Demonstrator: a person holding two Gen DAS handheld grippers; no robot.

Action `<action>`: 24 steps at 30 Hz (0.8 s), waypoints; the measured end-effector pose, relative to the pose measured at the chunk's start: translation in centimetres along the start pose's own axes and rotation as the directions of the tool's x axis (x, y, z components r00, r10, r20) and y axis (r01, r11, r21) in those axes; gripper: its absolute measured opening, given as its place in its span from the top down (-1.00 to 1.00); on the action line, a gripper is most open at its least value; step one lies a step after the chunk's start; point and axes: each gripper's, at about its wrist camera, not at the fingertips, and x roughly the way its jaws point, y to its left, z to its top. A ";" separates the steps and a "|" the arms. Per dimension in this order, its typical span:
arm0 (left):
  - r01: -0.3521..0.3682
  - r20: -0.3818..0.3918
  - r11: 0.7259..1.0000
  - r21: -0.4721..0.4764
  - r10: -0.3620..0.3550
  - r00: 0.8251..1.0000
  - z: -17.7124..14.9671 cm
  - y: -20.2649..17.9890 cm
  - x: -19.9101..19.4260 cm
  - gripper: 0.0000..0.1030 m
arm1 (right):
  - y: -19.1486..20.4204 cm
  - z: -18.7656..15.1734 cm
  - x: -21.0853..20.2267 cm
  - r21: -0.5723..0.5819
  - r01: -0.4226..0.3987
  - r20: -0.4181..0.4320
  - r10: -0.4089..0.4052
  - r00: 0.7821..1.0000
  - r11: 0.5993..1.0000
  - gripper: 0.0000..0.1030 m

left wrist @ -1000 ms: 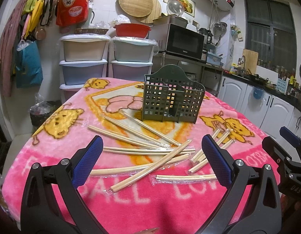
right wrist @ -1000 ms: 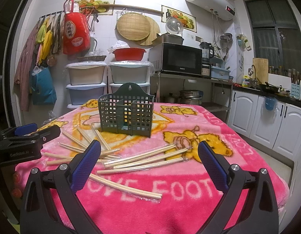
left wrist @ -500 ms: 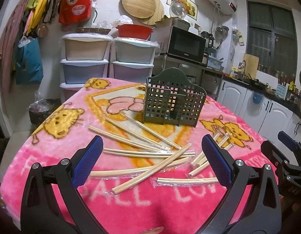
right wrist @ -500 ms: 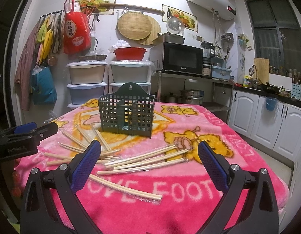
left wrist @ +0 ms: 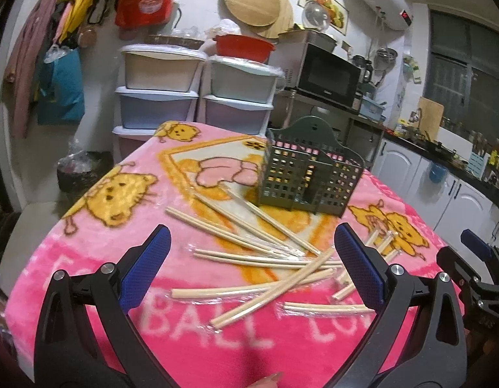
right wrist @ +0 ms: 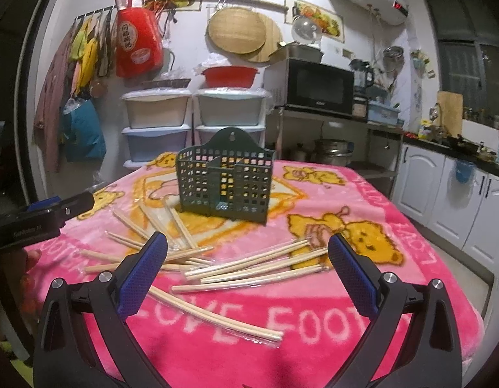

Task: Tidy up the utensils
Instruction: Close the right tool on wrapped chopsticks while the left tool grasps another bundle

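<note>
Chopsticks lie scattered on the pink surface, just in front of the green basket meant to hold them. Left tongs and right tongs hover wide apart and empty, ready to pick.

**Indoor night light, strong fisheye, soft foreground**

Both views are lit by indoor light from above; the window is dark. The white wall is bright, almost washed out, while the pink blanket is oversaturated. Dark vignettes fill the corners, and straight lines bow toward the edges. The left wrist view looks slightly motion-blurred, its blanket lettering smeared. Faint shadows fall on the near blanket in the right view. The plastic chopstick wrappers give small glints, possibly from a ceiling lamp.
</note>
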 end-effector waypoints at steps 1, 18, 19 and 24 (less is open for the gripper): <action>-0.006 0.001 1.000 -0.007 0.006 1.000 0.1 0.3 0.1 -0.82 | 0.1 0.2 0.3 -0.003 -0.007 -0.009 0.007 1.000 1.000 -0.88; -0.033 -0.029 0.998 -0.057 0.032 0.999 4.0 5.2 2.7 -0.82 | 1.1 2.4 6.1 0.021 -0.182 -0.184 0.182 0.966 0.983 -0.88; -0.026 -0.042 0.998 -0.055 0.024 0.999 4.3 5.3 3.1 -0.82 | 1.2 2.4 6.8 0.024 -0.191 -0.205 0.191 0.960 0.981 -0.88; 0.007 -0.118 0.999 -0.047 -0.013 0.993 4.7 5.8 5.5 -0.82 | 1.8 1.9 9.3 0.022 -0.214 -0.291 0.211 0.933 0.977 -0.88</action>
